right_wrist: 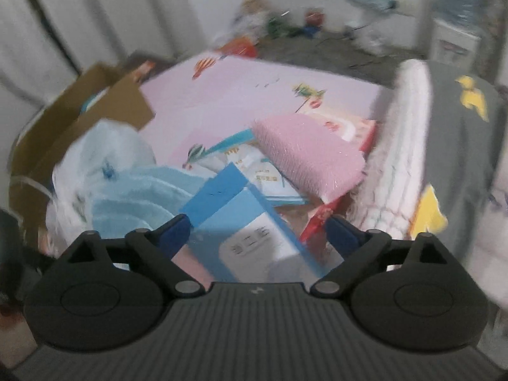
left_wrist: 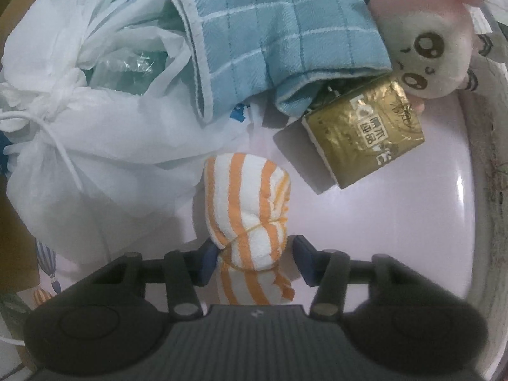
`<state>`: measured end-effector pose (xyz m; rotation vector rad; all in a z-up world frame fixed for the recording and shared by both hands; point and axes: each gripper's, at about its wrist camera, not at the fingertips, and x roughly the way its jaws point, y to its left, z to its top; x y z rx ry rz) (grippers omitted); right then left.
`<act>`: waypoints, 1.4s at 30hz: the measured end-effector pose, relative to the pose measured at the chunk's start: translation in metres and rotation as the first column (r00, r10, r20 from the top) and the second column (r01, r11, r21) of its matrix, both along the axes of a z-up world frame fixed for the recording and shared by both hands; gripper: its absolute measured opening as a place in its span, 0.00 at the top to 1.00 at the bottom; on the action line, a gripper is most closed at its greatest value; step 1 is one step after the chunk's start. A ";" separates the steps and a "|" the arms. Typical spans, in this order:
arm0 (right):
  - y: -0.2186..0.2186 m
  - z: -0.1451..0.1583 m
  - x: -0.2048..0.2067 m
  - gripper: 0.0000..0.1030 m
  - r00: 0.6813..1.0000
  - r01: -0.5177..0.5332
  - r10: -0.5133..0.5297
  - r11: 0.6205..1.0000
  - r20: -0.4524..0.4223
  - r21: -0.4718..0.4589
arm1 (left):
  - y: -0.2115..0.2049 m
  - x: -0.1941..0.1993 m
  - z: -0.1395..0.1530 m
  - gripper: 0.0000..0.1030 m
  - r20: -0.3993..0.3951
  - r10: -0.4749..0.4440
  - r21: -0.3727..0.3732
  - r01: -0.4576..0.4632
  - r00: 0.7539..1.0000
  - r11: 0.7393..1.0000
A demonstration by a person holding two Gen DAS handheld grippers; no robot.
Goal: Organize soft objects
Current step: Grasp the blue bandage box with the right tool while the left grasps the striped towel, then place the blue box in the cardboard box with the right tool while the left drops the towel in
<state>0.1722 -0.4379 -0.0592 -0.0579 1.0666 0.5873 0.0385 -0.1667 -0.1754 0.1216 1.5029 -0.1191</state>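
Note:
In the left wrist view a rolled white towel with orange stripes [left_wrist: 247, 197], tied in the middle, lies on the pink surface [left_wrist: 381, 238]. My left gripper [left_wrist: 254, 254] points down over it with the roll between its jaws. The left pad touches the towel and the right pad stands a little off it. Behind the roll lie a blue checked cloth [left_wrist: 279, 41], a pink and white plush toy [left_wrist: 422, 47] and a gold packet [left_wrist: 365, 139]. My right gripper [right_wrist: 257, 231] is open wide with nothing in it, above a blue and white box [right_wrist: 228, 197]; that view is blurred.
A white plastic bag [left_wrist: 95, 111] fills the left side beside the towel. The right wrist view shows a pink textured pad [right_wrist: 304, 155], a light blue cloth [right_wrist: 133, 203], a cardboard box [right_wrist: 104, 101], and white quilted fabric [right_wrist: 400, 158] next to grey fabric with yellow shapes [right_wrist: 460, 133].

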 end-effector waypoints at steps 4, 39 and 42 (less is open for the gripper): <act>-0.009 -0.026 0.027 0.07 0.988 -0.067 0.074 0.996 -0.138 0.057 | 0.000 -0.004 0.010 0.60 0.006 -0.006 -0.004 0.007 1.000 1.000; -0.031 -0.049 -0.011 0.76 0.964 0.120 -0.089 0.986 -0.250 0.114 | 0.008 -0.027 0.087 0.62 0.135 -0.055 -0.065 0.064 0.989 0.996; -0.028 -0.040 -0.017 0.82 0.971 0.128 -0.105 0.988 -0.215 0.092 | 0.012 -0.027 0.098 0.62 0.154 -0.058 -0.080 0.071 0.986 0.994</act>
